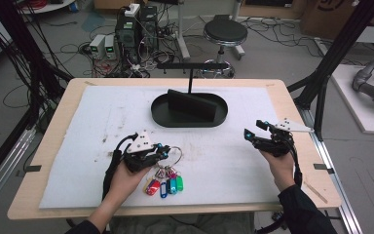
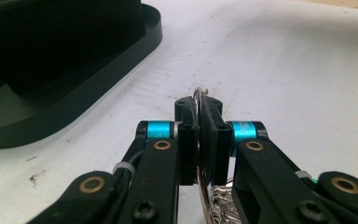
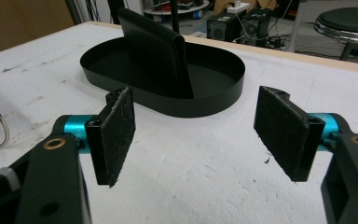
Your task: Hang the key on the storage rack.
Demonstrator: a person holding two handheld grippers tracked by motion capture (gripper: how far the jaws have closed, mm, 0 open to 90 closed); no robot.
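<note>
Jaws of the left gripper (image 1: 164, 151) press together on a metal key ring (image 1: 174, 155), the wire of the ring caught between the pads (image 2: 208, 135) in the left gripper view. Below the ring hangs a bunch of keys with red, blue, teal and green tags (image 1: 165, 185), lying on the white mat (image 1: 102, 122) at the near left of the tabletop (image 1: 68, 97), just beside the person's left hand (image 1: 126, 178). Jaws of the right gripper (image 1: 254, 130) stand spread with nothing between them, the two dark pads (image 3: 116, 133) well apart in the right gripper view; the right hand (image 1: 280, 165) holds it above the right side of the mat. Between the two grippers and farther off sits a black oval tray (image 1: 175, 119) with an upright black slab (image 1: 192, 105) inside it and a thin T-shaped post (image 1: 190, 80) rising behind. Beyond the far edge of the tabletop stand a round stool (image 1: 225, 33) and cabled electronics (image 1: 136, 29) on the floor.
</note>
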